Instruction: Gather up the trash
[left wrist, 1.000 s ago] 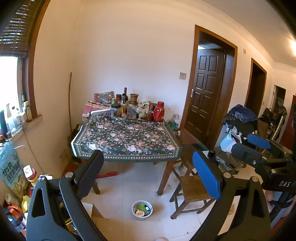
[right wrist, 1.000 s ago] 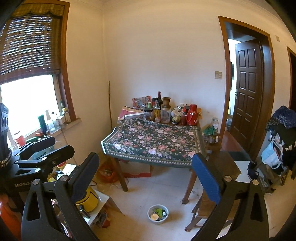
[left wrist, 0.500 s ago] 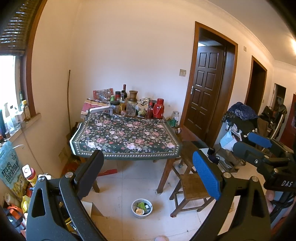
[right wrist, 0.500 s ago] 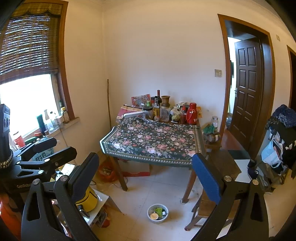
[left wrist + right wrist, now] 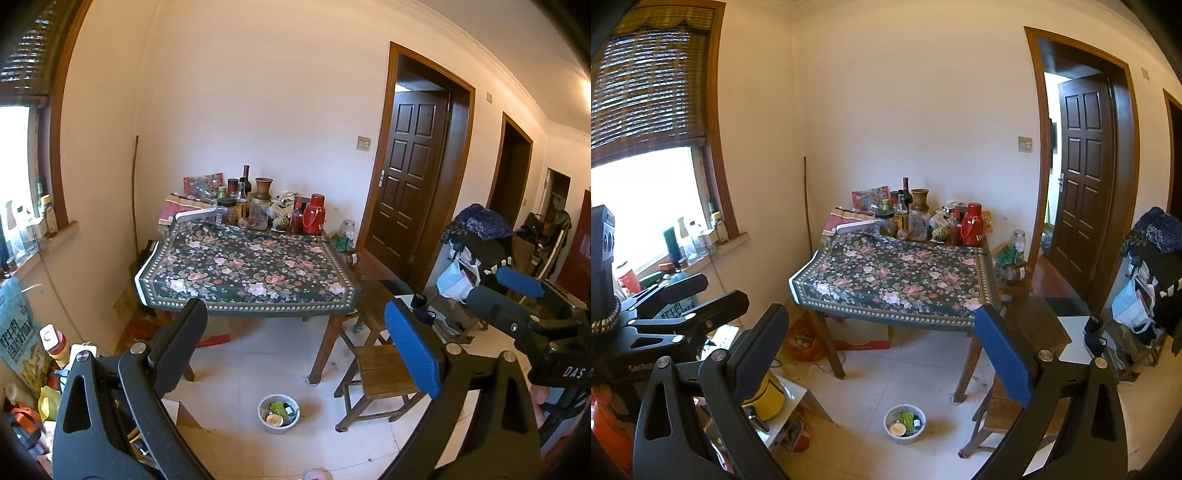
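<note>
Bowl of trash [image 5: 279,412], white, holding green scraps and a pale round lid or cup, set on the pale tiled floor [image 5: 240,369] beside the front right leg of a table [image 5: 243,273] draped in a dark floral cloth. Seen at 6 o'clock in both views, low between the two fingers of each gripper yet well beyond the tips, touched by neither. Wooden stool [image 5: 380,373] at 3 o'clock from the bowl, near but apart.

Left gripper [image 5: 291,347] spread wide and gripping nothing, one finger black, the other faced in blue. Right gripper [image 5: 882,347] likewise parted and bare.

Back of the table crowded with bottles and jars, among them a red thermos [image 5: 314,219] with white lettering too small to read.

Only in the left wrist view: the right gripper's body at 3 o'clock, marked "DAS", fingertips of a hand [image 5: 539,393] under it; a blue sack [image 5: 16,332] with Chinese characters at 9 o'clock. Only in the right wrist view: the left gripper's body at 9 o'clock, lettered "GenRobo", partly cut off; a yellow container [image 5: 768,397] low at 7 o'clock; a bamboo blind [image 5: 646,85] over the window. Dark panelled door [image 5: 1082,166] ajar at 3 o'clock.
</note>
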